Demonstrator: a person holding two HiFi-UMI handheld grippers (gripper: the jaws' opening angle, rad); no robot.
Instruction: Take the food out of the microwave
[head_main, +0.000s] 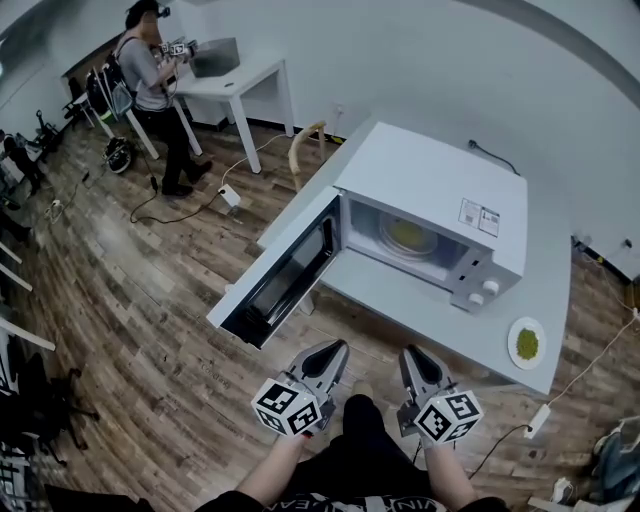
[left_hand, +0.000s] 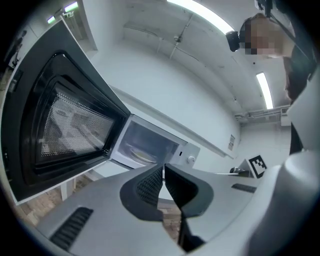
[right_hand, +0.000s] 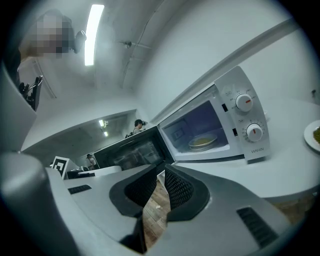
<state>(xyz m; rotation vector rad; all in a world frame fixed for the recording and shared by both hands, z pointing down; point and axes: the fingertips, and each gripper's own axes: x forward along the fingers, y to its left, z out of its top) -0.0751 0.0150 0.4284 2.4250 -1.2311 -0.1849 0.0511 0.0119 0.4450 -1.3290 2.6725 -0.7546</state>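
Resting on the turntable inside the open microwave (head_main: 430, 200) is a plate of yellowish food (head_main: 408, 236). It is seen well apart from both tools, beyond them in the head view, with a bare strip of the counter (head_main: 400, 297) lying between.

Left tool (head_main: 333, 350): jaws together, nothing gripped; held off the counter's front edge, near the open door (head_main: 285, 275).
Right tool (head_main: 413, 355): jaws closed to a thin slit, nothing gripped; held just beside the left tool, before the oven mouth.

Views compared:
- Head view: the whole counter is shown, the food is seen from above, and a person (head_main: 150, 70) is seen standing far off on the wooden floor (head_main: 130, 300).
- Left gripper view: the meshed inner face of the door is shown large at the left, with the plate small in the cavity behind the jaw tips.
- Right gripper view: the control dials (right_hand: 244, 102) are shown plainly, and the second plate (right_hand: 314, 134) is caught at the right edge. That plate, bearing green food, is seen in full only in the head view, on the counter to the right of the microwave.

Counts: microwave, one; door, one, open; dials, two; plates, two (one inside, one on the counter); tools, two, both empty.
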